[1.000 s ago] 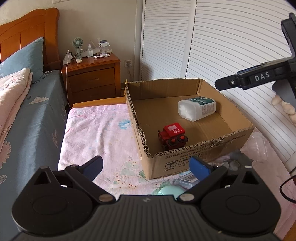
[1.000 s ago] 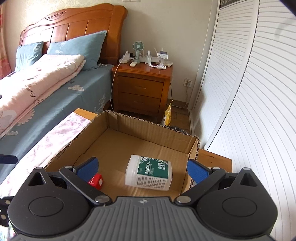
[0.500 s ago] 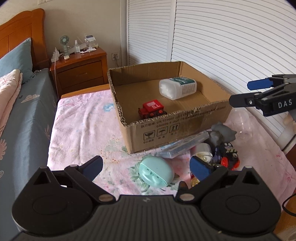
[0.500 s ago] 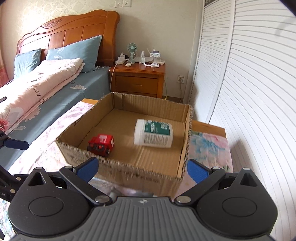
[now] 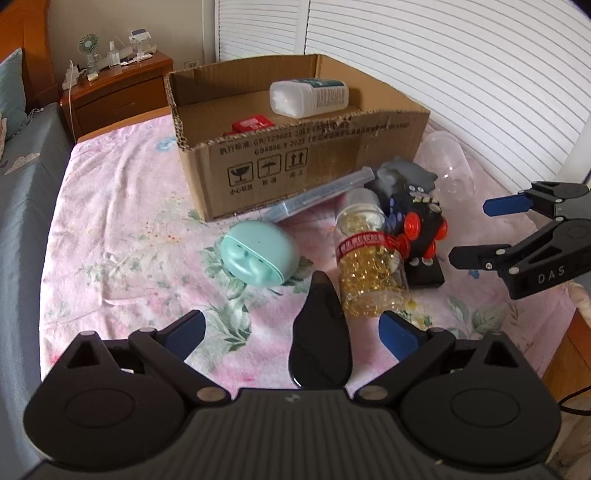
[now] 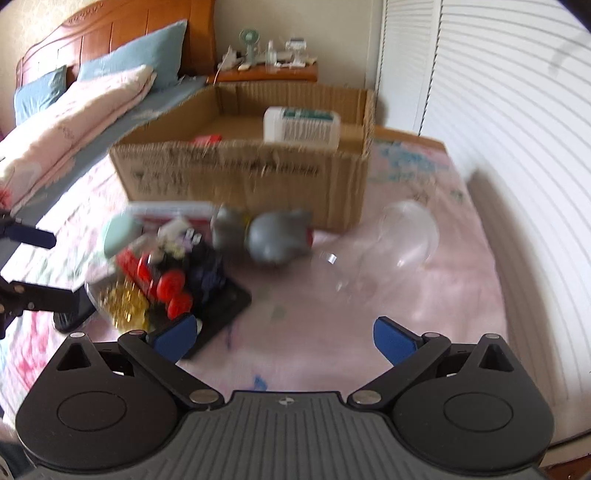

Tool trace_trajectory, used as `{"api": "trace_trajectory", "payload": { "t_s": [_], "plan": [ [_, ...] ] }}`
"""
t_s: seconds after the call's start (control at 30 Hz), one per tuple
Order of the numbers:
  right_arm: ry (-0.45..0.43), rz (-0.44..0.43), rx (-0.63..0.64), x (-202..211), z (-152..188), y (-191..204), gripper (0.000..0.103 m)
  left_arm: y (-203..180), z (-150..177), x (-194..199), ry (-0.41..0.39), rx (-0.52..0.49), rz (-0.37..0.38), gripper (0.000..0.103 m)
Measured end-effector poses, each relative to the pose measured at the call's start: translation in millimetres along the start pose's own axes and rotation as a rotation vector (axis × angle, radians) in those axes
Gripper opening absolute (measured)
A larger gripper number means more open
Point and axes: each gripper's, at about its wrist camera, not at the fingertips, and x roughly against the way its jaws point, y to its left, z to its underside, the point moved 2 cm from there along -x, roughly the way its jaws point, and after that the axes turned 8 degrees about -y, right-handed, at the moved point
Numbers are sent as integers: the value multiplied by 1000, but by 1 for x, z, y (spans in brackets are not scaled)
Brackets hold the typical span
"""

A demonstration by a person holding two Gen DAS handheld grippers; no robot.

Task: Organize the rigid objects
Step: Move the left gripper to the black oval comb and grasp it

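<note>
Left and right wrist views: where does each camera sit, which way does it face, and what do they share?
Left wrist: behind the open left claw, low over the floral cloth, facing the box and shutters; the right claw enters from the right.
Right wrist: behind the open right claw, blurred, facing the box and bed; the left claw shows at the left edge.
Shared: box, white bottle, capsule jar, grey toy.

You are in a home bedroom: wooden headboard [image 6: 110, 33], pillows [image 6: 136, 55] before it, nightstand [image 5: 118, 92] beside it, louvered closet doors [image 5: 443, 74] opposite.
</note>
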Motion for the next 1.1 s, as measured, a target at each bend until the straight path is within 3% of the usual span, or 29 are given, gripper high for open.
{"api": "trace_trajectory", "payload": {
  "t_s": [0.23,0.43,0.93,1.1],
  "plan": [
    [30,-22,70,-12,12,21,103,-1,15,-12,62,2,-8,100],
    [28,-46,111,-13,11,28,103,3,21,-10,58,-22,-47,100],
    [-2,-56,117,-12,14,27,103,58,15,-10,42,111,-167,101],
    [-9,-52,114,-12,15,28,103,59,13,-12,37,114,-189,102]
  ]
}}
